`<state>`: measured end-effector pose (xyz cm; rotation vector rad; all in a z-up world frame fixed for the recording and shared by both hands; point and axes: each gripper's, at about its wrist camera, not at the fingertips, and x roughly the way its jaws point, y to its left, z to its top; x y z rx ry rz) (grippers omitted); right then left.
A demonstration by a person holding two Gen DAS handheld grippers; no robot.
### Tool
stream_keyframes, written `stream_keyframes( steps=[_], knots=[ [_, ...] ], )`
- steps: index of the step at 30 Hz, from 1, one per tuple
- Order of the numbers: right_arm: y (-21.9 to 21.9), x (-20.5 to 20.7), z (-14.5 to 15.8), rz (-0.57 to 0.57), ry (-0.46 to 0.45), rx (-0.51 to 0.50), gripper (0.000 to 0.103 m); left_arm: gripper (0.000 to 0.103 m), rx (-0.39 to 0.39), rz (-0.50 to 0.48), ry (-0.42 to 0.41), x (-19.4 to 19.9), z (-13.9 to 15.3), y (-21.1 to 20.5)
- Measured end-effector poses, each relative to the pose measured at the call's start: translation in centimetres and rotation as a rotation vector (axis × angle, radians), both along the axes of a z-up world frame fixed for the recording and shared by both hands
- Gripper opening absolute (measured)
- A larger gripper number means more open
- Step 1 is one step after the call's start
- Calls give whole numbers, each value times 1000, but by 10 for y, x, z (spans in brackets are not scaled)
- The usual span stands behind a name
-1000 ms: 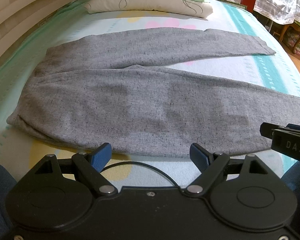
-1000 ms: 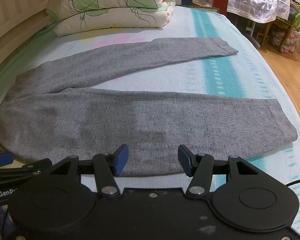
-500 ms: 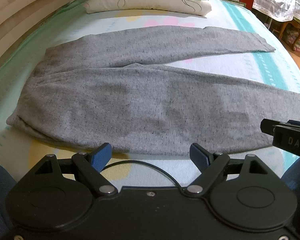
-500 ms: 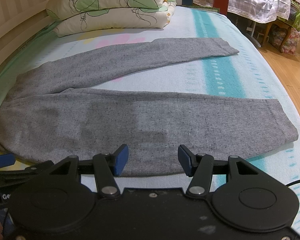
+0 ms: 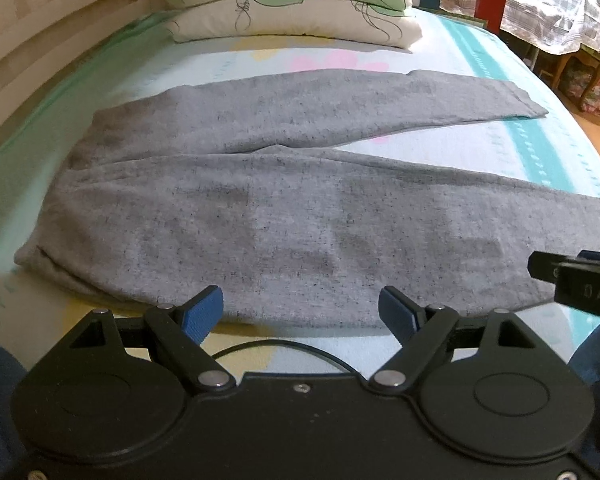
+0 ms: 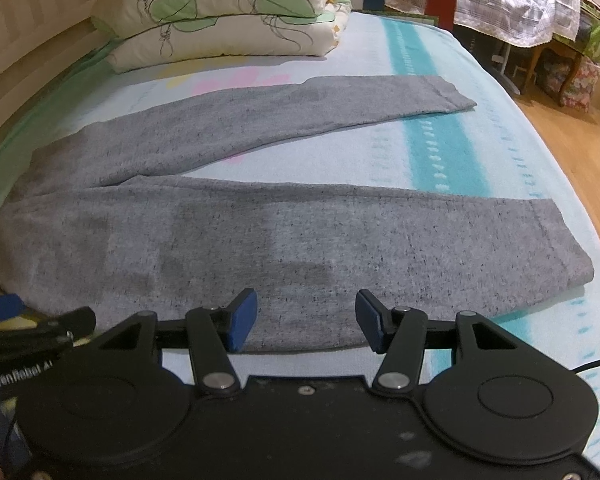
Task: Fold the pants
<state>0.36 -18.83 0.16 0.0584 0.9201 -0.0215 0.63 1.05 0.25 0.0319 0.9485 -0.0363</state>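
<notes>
On bed (image 6: 480, 168): grey pants (image 5: 300, 216) flat, legs splayed; left gripper (image 5: 300, 312), right gripper (image 6: 304, 318) at near edge, jaws spread wide, empty

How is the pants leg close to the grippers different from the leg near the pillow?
The near leg lies right in front of both open grippers, while the far leg lies up the bed toward the folded quilt. The near leg looks wider in both views, the far leg narrower, though that may only be distance. The near leg's cuff ends close to the bed's right edge; the far leg's cuff stops farther from it. Both are flat, grey and joined at the waist.
</notes>
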Motion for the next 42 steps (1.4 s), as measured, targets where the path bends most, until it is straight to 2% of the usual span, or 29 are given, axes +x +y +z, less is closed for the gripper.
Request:
stream_keyframes(
  steps=[5, 10, 14, 18, 22, 26, 30, 36, 39, 42],
  knots=[
    [3, 4, 6, 31, -10, -14, 57, 85, 33, 15, -16, 17, 5, 16],
    [-7, 15, 12, -4, -74, 72, 58, 85, 54, 37, -39, 45, 11, 39],
    [-17, 40, 16, -41, -80, 107, 58, 85, 83, 61, -79, 69, 16, 56],
    [-25, 73, 18, -26, -65, 111, 58, 83, 62, 115, -84, 100, 16, 78],
    [-30, 113, 15, -21, -36, 37, 52, 81, 61, 116, -75, 127, 11, 89],
    [-41, 156, 14, -32, -30, 32, 52, 81, 92, 107, -89, 153, 9, 93],
    [-52, 208, 10, -94, -34, 36, 51, 80, 108, 113, -124, 180, 7, 100],
    [-70, 288, 0, -238, -56, -24, 52, 80, 101, 136, -156, 223, 0, 113],
    [-80, 330, -9, -294, -37, -13, 52, 80, 114, 142, -156, 242, -7, 118],
    [-92, 368, -19, -350, -20, 56, 52, 80, 116, 146, -147, 257, -15, 122]
  ],
)
